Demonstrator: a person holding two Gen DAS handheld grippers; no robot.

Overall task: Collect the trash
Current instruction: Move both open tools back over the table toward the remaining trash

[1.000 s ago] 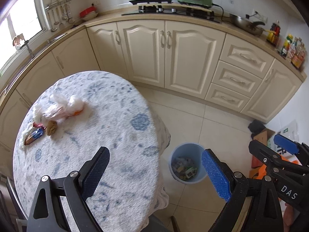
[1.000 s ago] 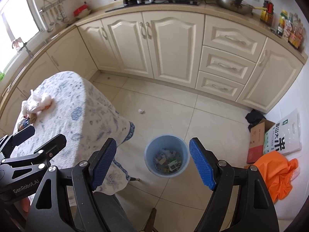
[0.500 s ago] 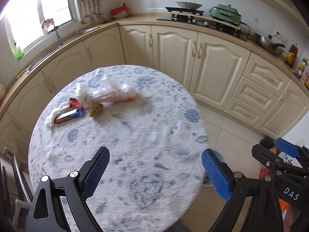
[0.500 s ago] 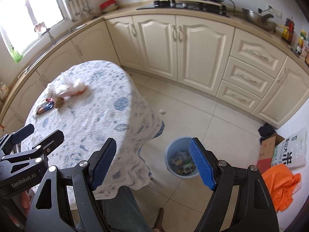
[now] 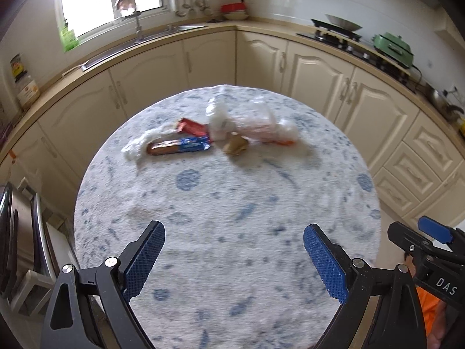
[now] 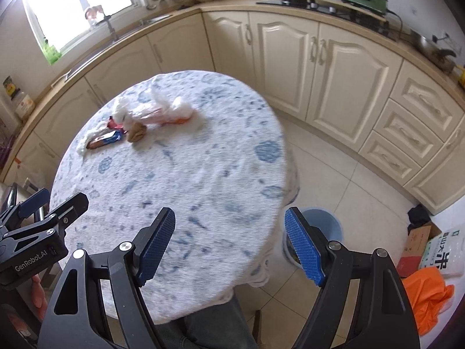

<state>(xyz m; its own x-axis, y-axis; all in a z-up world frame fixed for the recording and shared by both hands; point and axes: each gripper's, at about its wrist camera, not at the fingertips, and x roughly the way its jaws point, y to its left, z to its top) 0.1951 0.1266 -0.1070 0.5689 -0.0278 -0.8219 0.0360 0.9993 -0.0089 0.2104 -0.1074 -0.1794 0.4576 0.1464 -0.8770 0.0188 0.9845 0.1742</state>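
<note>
A round table (image 5: 232, 232) (image 6: 180, 180) under a blue-flowered cloth carries a cluster of trash at its far side. There lie a blue and brown snack wrapper (image 5: 178, 144) (image 6: 105, 139), a red wrapper (image 5: 190, 126), a crumpled brown paper (image 5: 235, 144) (image 6: 136, 133) and a clear plastic bag (image 5: 257, 125) (image 6: 154, 110). My left gripper (image 5: 234, 257) hangs open over the near half of the table, empty. My right gripper (image 6: 229, 244) is open and empty above the table's near right edge. The blue trash bin (image 6: 327, 226) stands on the floor, half hidden behind the right finger.
Cream kitchen cabinets (image 6: 319, 67) curve round the table, with a sink under the window and a stove at the back. A cardboard box (image 6: 415, 244), a white bag and an orange bag (image 6: 427, 293) lie on the floor at right. A metal rack (image 5: 17, 232) stands left of the table.
Both grippers have swung left, from over the bin and floor to above the table. The trash cluster now sits nearer the centre of both views. Both stayed open and empty.
</note>
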